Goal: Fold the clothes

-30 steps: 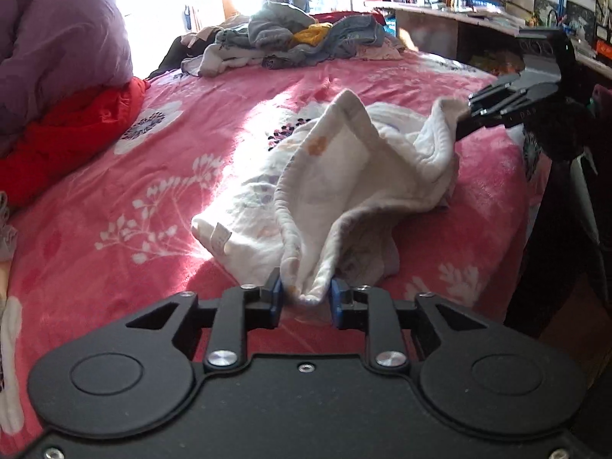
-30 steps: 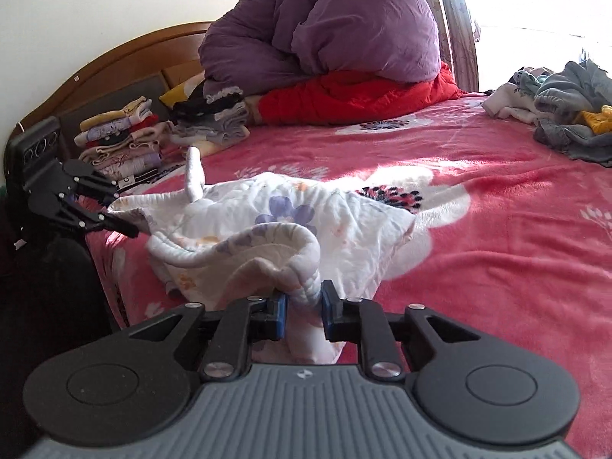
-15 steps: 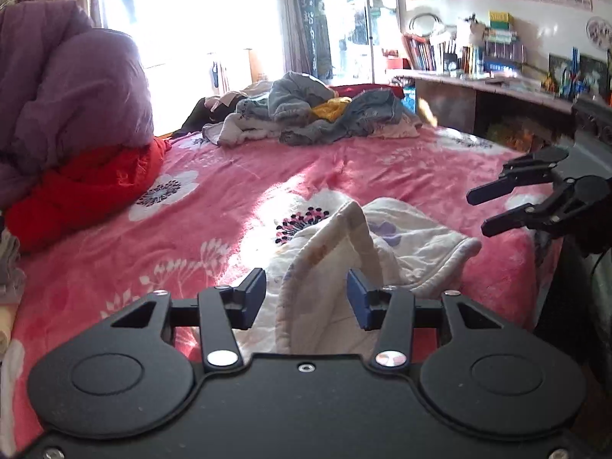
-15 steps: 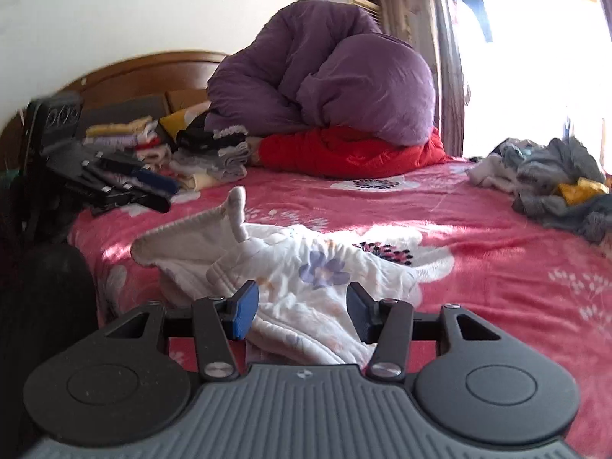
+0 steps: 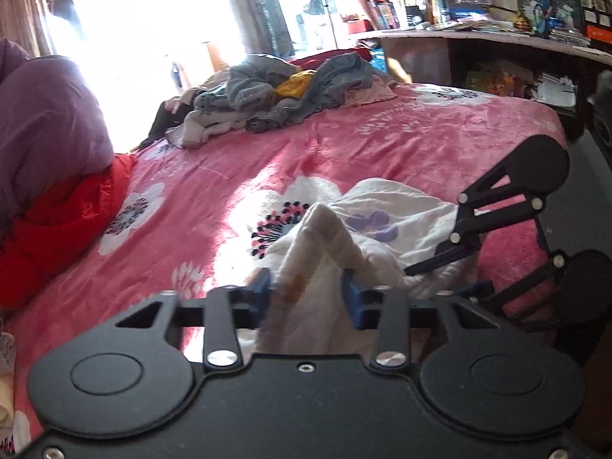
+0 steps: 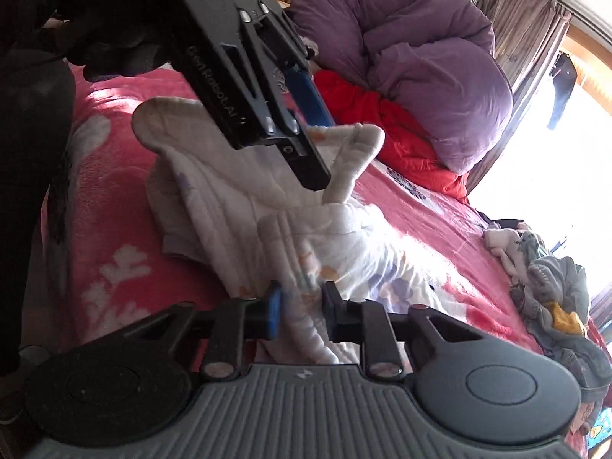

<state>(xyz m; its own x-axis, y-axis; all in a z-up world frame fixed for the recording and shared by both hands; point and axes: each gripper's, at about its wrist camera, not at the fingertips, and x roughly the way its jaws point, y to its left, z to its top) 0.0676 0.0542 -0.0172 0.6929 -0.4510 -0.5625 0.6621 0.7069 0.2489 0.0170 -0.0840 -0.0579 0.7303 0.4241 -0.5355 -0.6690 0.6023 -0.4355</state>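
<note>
A white floral garment [image 5: 382,225] lies bunched on the pink bed cover near the bed's edge; it also shows in the right wrist view [image 6: 237,199]. My left gripper [image 5: 308,292] is open, its blue pads either side of a raised fold of the garment. My right gripper [image 6: 300,306] is open, with a ridge of the garment between its jaws. The right gripper also shows at the right of the left wrist view [image 5: 440,279], and the left gripper hangs above the garment in the right wrist view [image 6: 310,141].
A pile of unfolded grey, blue and yellow clothes [image 5: 279,95] lies at the far side of the bed. A purple duvet [image 6: 420,53] and red blanket [image 6: 405,134] sit near the headboard. A cluttered desk [image 5: 478,42] stands beyond the bed.
Both grippers have let go of the garment, which has dropped onto the bed. The two grippers have since moved close together over it, and the right view has tilted.
</note>
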